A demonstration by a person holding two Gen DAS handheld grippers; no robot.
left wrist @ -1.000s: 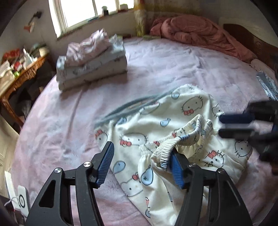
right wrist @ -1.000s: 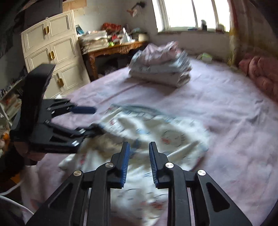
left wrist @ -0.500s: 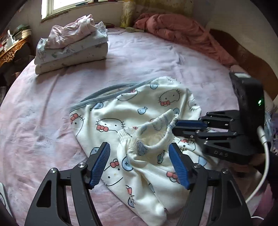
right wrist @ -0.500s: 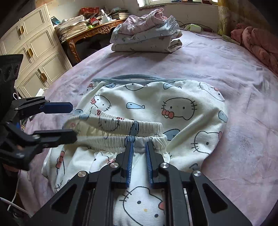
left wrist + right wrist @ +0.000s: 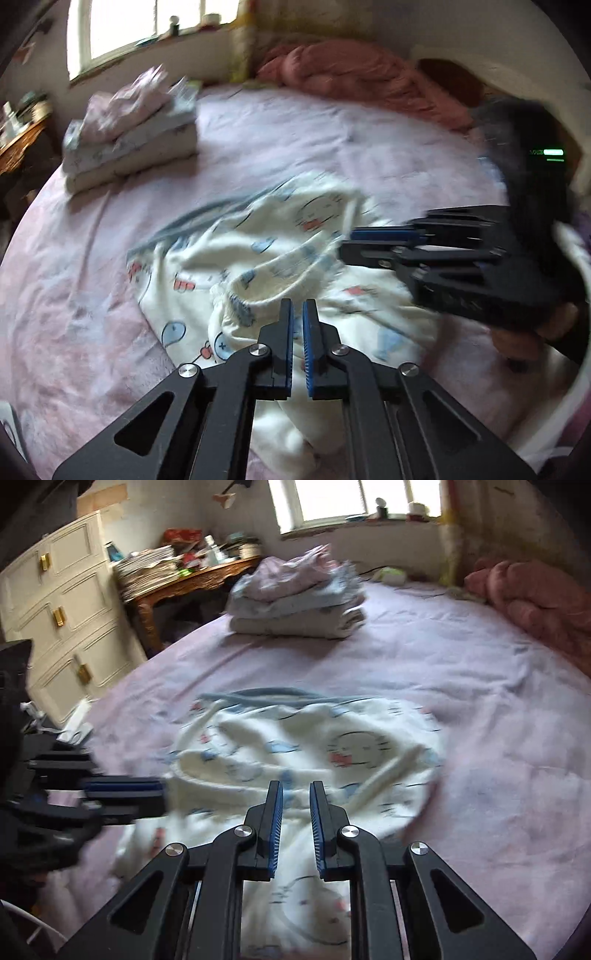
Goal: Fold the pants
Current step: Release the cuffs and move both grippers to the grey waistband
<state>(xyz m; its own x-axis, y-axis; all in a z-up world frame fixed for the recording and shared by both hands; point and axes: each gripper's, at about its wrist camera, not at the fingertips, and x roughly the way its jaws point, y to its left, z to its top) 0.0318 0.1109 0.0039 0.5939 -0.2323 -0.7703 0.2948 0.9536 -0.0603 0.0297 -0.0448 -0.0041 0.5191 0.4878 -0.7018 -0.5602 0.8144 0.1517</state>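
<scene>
Both my claws, left [image 5: 298, 308] and right [image 5: 296, 788], pinch the pants' [image 5: 280, 236] waistband ahead, narrow, lifting it to spread the cloth.

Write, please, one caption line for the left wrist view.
Left gripper nearly shut at the elastic waistband of white cartoon-print cotton pants on a pink bedsheet.

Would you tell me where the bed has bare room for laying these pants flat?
Bare pink bedsheet lies between the cat-print pants, the stack of folded clothes and the bunched pink quilt. Another bare strip runs left of the pants. The near middle is crowded with pants and both grippers.
</scene>
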